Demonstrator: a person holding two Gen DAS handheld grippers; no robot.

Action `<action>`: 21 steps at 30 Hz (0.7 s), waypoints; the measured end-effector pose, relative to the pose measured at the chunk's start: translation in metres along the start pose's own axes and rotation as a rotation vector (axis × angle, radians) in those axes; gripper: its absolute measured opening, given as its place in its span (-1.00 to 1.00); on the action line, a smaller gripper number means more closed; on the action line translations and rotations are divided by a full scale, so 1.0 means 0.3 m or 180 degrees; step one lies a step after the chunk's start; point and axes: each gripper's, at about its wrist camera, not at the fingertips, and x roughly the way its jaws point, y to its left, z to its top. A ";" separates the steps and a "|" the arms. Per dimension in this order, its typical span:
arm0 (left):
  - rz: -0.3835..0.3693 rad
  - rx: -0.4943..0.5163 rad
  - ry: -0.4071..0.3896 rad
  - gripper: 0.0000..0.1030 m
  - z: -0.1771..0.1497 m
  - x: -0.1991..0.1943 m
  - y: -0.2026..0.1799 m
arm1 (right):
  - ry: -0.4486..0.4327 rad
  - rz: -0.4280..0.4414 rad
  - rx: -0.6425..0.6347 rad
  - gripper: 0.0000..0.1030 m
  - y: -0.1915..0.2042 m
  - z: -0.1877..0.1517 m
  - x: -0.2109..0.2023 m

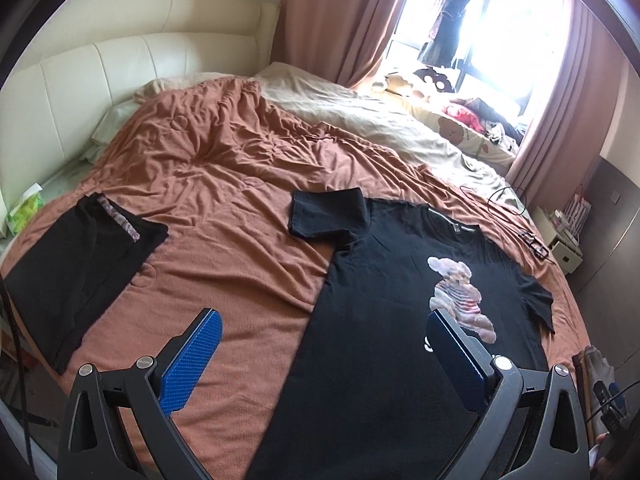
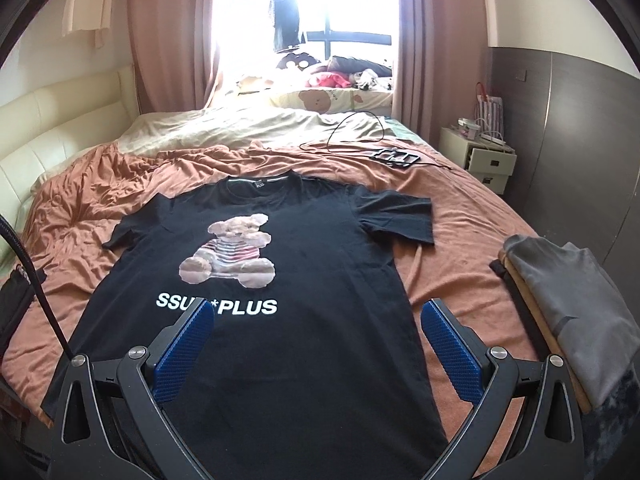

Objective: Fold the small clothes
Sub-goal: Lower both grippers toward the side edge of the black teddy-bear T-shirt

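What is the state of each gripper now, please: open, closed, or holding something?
Left gripper: open, holding nothing, above the black T-shirt.
Right gripper: open, holding nothing, above the same T-shirt.

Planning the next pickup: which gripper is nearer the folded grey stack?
Right. The right gripper hovers over the T-shirt with the grey stack just beside it; the left gripper is farther away.

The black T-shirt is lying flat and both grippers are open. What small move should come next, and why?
Probably lower the right gripper onto the right sleeve of the black bear T-shirt to fold it inward. The shirt lies flat, print up, sleeves spread on the orange blanket, not yet folded, and both the right and the left gripper hover open and empty.
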 end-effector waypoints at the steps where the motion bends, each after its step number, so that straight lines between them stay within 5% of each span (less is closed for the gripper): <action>1: 0.0000 0.0027 0.0017 0.99 0.011 0.018 -0.006 | 0.0002 0.0008 -0.0007 1.00 0.006 0.006 0.013; 21: -0.0140 0.0737 0.0112 0.99 0.185 0.438 -0.078 | 0.0224 0.0758 -0.0398 1.00 0.257 0.241 0.505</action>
